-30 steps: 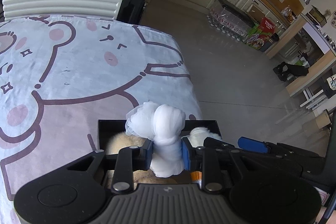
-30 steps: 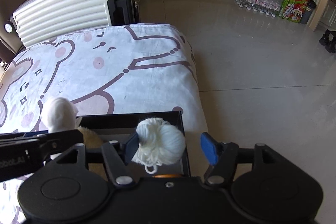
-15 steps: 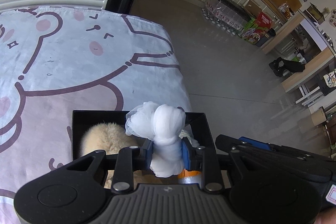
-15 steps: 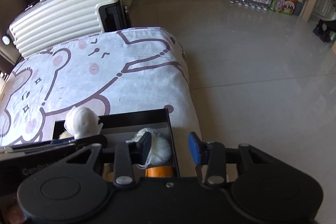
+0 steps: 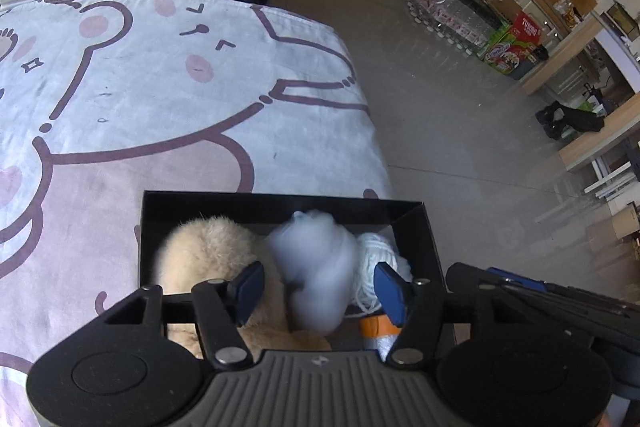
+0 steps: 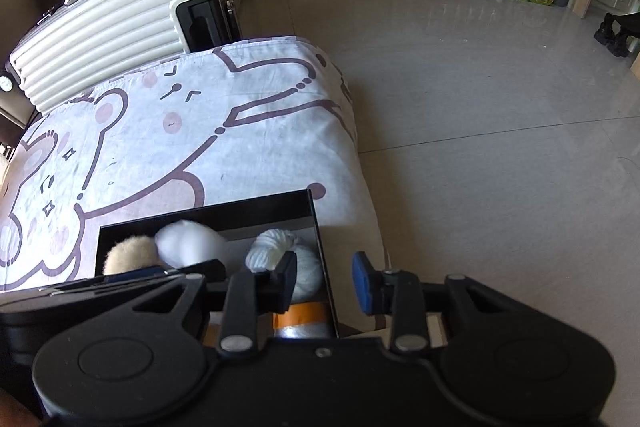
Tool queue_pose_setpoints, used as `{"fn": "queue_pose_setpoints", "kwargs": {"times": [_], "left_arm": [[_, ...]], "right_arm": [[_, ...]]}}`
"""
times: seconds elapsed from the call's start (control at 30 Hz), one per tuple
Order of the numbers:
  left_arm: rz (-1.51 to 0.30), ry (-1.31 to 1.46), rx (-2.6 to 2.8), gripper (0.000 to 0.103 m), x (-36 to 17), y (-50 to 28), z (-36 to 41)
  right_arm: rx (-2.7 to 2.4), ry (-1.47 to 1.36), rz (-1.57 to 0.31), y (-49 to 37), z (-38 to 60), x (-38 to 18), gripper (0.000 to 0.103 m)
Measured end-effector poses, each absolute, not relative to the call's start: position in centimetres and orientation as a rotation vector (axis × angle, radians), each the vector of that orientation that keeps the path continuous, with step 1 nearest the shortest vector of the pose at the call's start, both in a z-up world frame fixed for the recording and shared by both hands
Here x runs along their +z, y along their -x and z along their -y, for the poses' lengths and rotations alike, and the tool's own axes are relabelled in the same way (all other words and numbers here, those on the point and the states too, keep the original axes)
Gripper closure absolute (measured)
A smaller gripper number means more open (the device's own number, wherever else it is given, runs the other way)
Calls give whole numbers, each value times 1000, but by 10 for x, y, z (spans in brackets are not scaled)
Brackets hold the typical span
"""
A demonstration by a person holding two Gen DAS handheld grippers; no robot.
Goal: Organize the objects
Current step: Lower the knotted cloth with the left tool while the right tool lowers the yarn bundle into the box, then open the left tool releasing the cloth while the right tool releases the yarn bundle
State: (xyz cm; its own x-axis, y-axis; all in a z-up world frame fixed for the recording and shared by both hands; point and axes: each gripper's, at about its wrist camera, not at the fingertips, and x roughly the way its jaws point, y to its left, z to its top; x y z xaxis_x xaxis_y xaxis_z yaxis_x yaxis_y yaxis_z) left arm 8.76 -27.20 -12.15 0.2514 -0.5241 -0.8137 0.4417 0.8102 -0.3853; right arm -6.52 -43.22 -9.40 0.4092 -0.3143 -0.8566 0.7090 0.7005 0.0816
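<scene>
Two grippers work over the black box [image 5: 280,205] at lower centre of both views. Left gripper [image 5: 318,287] has just been opening; its jaws stand spread, and the white bundle [image 5: 316,267] (blurred) sits between them, apparently released onto the plush [image 5: 208,259]. Right gripper [image 6: 324,281] has nearly closed on nothing; the yarn [image 6: 280,251] lies behind its left finger. Advice: lift both straight up, clear of the box walls.

Box [image 5: 280,205] below the fingers is packed: fur toy [image 5: 208,259] left, white bundle [image 5: 316,267] between, yarn [image 6: 280,251] right, orange roll [image 6: 300,315] nearest. Beyond the fingers, the bed [image 5: 160,99] lies bare up to the suitcase [image 6: 120,23]. Floor [image 6: 480,107] right is wide open.
</scene>
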Motion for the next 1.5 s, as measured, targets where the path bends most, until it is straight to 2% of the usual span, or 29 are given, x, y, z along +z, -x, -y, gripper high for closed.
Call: {"fn": "queue_pose_setpoints", "kwargs": {"times": [1.17, 1.5], "left_arm": [[-1018, -41, -569, 43, -59, -66, 206], [-970, -78, -525, 43, -34, -44, 179]], "right_arm": [[-669, -456, -866, 80, 386, -50, 70], [-662, -412, -848, 99, 358, -29, 60]]}}
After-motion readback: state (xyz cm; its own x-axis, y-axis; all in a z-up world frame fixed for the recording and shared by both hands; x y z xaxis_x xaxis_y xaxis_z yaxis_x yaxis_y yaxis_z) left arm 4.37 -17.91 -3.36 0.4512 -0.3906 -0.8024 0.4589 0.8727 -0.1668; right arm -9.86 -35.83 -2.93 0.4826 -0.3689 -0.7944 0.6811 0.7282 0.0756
